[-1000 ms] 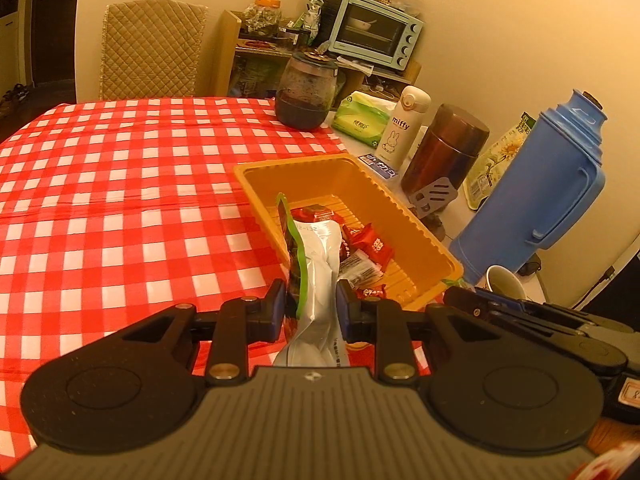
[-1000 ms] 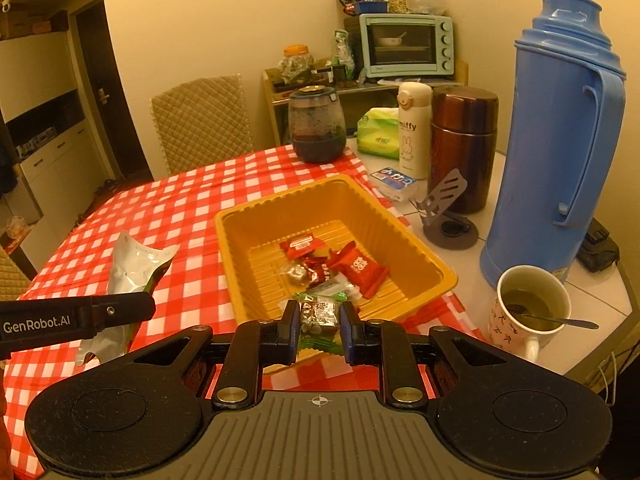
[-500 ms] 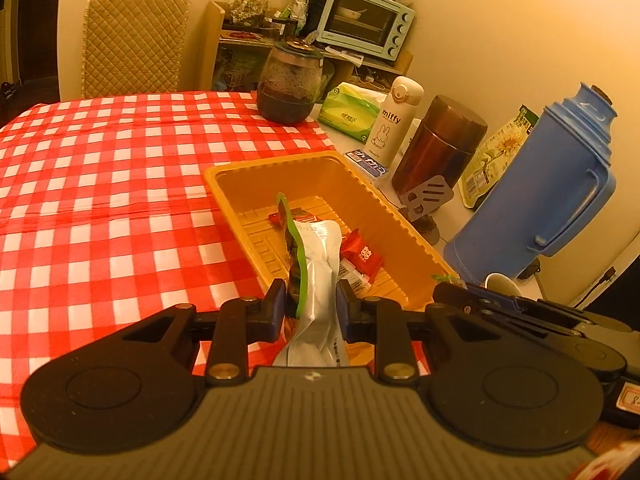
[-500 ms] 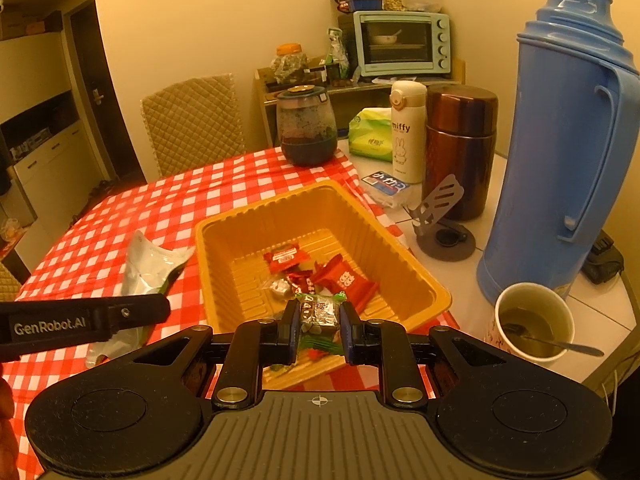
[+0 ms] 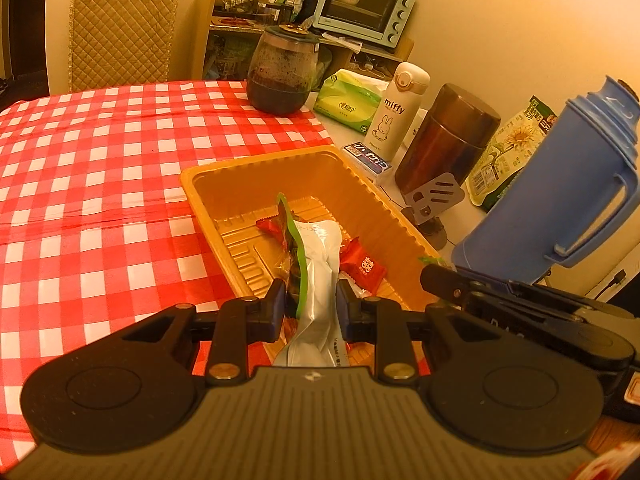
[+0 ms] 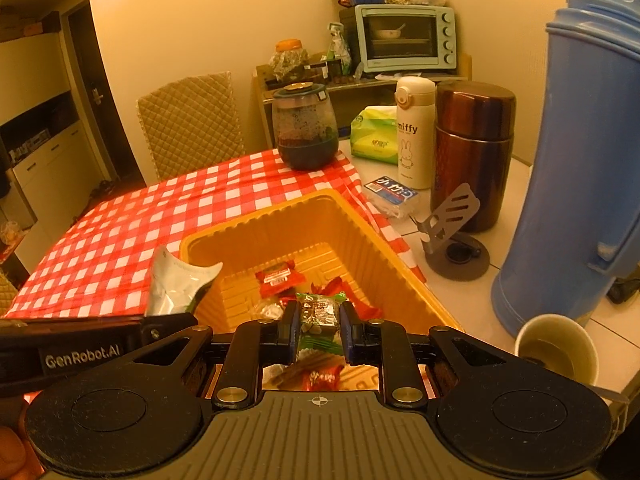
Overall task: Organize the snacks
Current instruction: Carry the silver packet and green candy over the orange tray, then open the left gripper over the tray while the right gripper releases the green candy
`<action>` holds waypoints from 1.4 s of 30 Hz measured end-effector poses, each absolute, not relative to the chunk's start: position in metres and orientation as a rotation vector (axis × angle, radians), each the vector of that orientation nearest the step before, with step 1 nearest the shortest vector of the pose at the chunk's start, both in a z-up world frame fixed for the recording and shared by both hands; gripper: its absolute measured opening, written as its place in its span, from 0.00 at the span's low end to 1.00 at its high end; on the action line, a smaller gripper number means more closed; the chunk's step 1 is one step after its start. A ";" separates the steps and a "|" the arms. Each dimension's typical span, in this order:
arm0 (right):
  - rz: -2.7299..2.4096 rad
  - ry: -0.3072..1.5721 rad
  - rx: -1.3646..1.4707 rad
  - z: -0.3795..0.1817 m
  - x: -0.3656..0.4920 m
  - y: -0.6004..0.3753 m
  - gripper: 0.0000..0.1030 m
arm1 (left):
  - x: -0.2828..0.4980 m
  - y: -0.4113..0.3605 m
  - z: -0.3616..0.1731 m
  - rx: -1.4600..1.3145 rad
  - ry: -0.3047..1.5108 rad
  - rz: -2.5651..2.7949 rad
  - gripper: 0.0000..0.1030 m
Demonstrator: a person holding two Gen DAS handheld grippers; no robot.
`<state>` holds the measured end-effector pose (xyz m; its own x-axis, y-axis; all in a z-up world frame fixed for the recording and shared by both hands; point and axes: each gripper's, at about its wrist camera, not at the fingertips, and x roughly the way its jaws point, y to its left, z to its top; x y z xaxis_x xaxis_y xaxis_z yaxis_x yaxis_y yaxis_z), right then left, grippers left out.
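Right wrist view: my right claw (image 6: 319, 330) clamps a green candy (image 6: 320, 312) above the yellow tray (image 6: 256, 236); my left claw (image 5: 311, 304) clamps a silver pouch (image 5: 318, 276) there. Several snacks lie inside; both await release.

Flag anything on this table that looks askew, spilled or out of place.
Nothing is spilled or damaged. The red-and-white checked tablecloth stops short, leaving bare white tabletop under the tall blue plastic thermos. The yellow plastic tray sits right at that cloth edge.
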<state>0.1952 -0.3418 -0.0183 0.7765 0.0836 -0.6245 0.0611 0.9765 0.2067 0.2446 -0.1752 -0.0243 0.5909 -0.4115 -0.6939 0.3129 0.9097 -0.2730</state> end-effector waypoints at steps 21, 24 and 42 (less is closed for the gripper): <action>0.028 0.701 0.184 -0.031 0.251 -0.349 0.21 | 0.298 -0.180 -0.043 -0.109 0.859 -0.403 0.23; 0.036 0.706 0.178 -0.035 0.261 -0.350 0.21 | 0.307 -0.181 -0.046 -0.108 0.861 -0.396 0.23; 0.048 0.722 0.180 -0.047 0.290 -0.349 0.21 | 0.329 -0.176 -0.058 -0.132 0.849 -0.350 0.34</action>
<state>0.2898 -0.3489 -0.0469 0.7502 0.1060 -0.6527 0.0184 0.9833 0.1808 0.3291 -0.1763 -0.0580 0.6077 -0.3544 -0.7107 0.2501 0.9348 -0.2522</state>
